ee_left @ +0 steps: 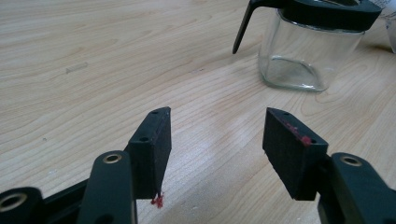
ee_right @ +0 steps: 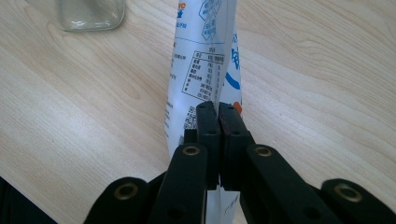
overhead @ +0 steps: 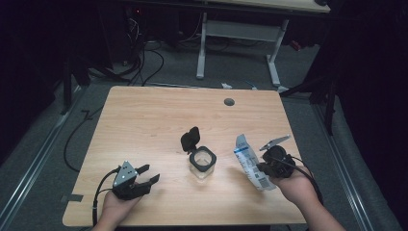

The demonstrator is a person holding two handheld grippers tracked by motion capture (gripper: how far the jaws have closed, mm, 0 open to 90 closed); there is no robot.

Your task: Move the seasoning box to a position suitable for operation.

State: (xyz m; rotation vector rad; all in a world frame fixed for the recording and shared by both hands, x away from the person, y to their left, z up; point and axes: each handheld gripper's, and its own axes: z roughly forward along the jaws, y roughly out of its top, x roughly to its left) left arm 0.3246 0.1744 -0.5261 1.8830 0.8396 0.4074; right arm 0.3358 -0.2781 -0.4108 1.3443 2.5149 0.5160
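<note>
Left gripper, near the desk's front-left corner: fingers spread wide with nothing between them, aimed at the jar. Centre of the desk, toward its front edge: a clear glass jar with a black rim, its hinged black lid flipped up and open. Right gripper, near the front-right corner: fingers pressed together on the edge of a white-and-blue printed pouch, which is held upright just right of the jar.
</note>
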